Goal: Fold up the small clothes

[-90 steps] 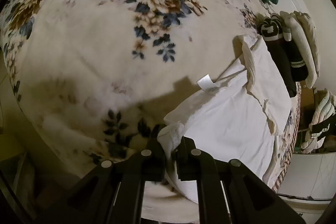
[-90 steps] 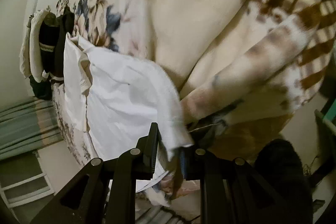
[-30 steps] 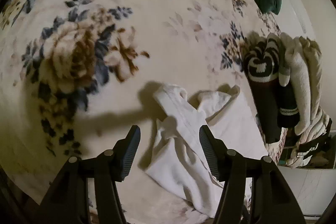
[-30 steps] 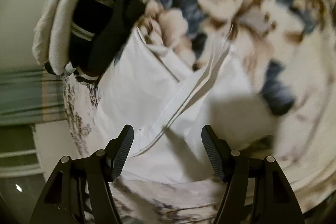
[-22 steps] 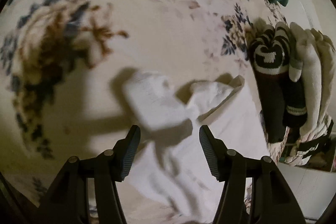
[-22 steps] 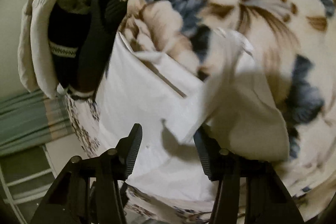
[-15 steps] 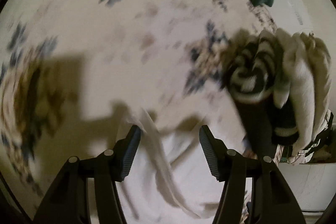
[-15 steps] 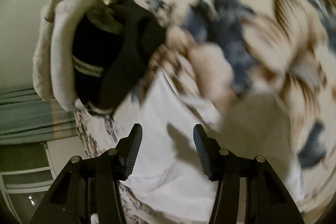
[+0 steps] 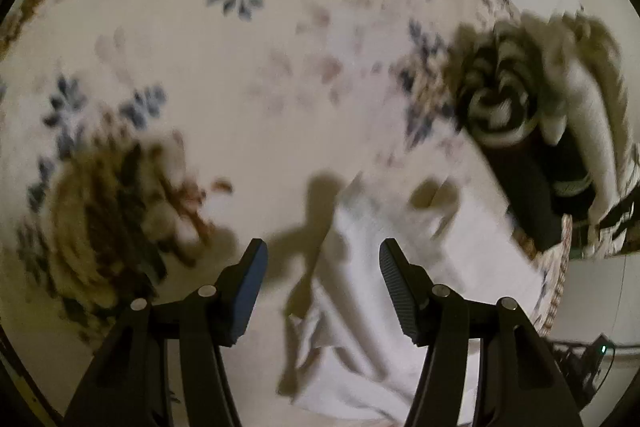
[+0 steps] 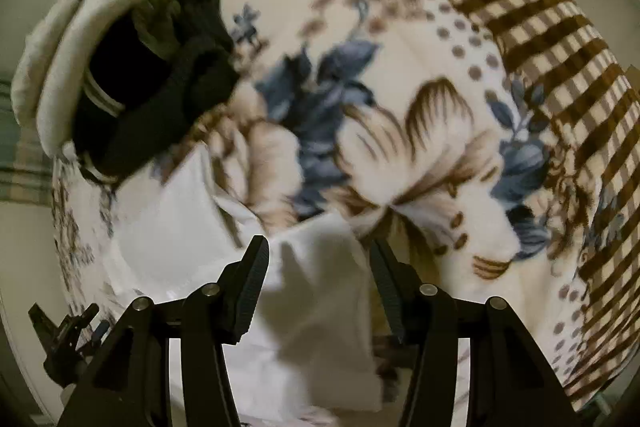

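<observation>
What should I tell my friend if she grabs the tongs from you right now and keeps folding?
Left tongs: open, holding nothing, above the white garment.
Right tongs: open too; they have just been closing a little, pads not pressing the cloth beneath.
The white garment lies rumpled on the flowery blanket, beside the pile of finished clothes at the bed's edge.
Done: a pile already folded.
Left: the white garment looks only part-folded; probably smooth it, fold again, add it to the pile.
</observation>
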Tool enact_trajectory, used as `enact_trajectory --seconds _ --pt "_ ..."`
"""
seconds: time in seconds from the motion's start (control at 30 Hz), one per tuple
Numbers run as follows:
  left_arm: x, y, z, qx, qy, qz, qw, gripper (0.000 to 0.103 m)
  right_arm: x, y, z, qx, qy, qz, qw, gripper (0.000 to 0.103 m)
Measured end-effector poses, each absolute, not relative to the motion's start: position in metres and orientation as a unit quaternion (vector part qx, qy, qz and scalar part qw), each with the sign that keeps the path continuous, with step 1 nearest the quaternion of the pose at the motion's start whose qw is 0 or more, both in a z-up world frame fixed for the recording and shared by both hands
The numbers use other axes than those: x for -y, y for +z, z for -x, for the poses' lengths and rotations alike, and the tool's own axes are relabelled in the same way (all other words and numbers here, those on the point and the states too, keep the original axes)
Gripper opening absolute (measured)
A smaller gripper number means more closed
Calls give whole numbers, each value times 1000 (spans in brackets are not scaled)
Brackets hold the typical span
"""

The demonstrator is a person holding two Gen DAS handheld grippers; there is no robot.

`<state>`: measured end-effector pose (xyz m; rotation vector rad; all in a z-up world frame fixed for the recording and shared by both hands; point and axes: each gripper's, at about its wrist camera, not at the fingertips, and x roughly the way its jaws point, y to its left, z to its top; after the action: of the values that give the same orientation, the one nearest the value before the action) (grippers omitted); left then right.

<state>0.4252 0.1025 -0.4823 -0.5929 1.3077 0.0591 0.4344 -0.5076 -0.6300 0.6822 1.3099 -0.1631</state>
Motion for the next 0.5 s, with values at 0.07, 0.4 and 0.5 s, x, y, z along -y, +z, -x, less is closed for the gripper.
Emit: enact_trajectory --seconds 0.07,0.4,0.5 --pt "-99 -500 -428 -608 11 283 741 56 508 -642 -438 -607 -70 -312 727 55" --pt "-72 -502 -461 -596 -32 226 770 4 491 -666 -446 -612 -30 -333 717 6" --pt "-81 -492 -464 -580 -32 227 782 3 491 -648 -445 -590 -31 -326 738 5"
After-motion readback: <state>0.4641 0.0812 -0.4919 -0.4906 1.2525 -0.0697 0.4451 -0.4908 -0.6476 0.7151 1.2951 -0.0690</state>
